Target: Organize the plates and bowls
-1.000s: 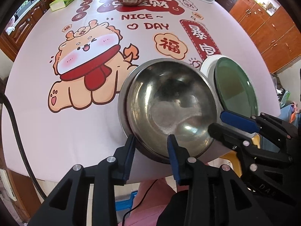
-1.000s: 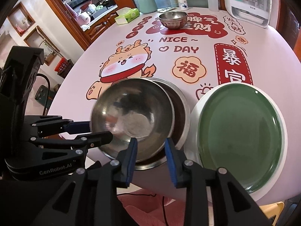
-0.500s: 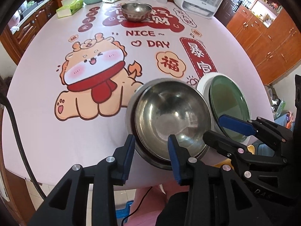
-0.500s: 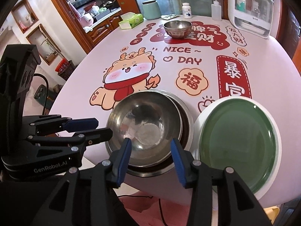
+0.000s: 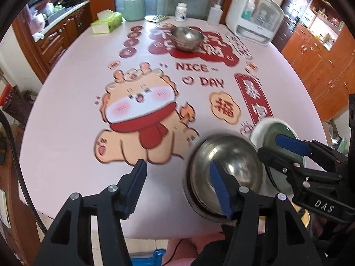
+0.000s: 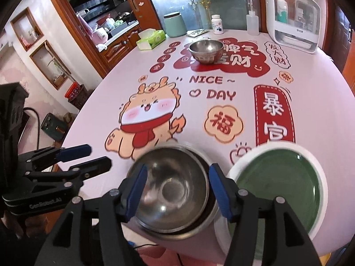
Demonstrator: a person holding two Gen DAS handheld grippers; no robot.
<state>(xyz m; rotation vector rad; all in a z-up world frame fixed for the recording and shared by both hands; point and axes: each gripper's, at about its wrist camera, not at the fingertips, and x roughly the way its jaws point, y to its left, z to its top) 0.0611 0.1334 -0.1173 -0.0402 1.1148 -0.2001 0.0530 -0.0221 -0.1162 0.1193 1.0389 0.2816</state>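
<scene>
Opening, both your grippers: the left gripper and right gripper had pinched the near rim of the steel bowl a second ago; now their jaws spread, gripping nothing. Bowl sits nested in the larger bowl at table's 6 o'clock edge, green plate just beside at 3 o'clock. Judgement: nesting done; small bowl at 12 o'clock remains.

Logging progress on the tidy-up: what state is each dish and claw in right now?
Nested steel bowls: stacked at the near table edge, upright, empty, released.
Green plate: flat beside the stack, empty.
Far steel bowl: upright, alone, untouched.
Left claw: opening, gripping nothing.
Right claw: opening, pads off the bowls.
</scene>
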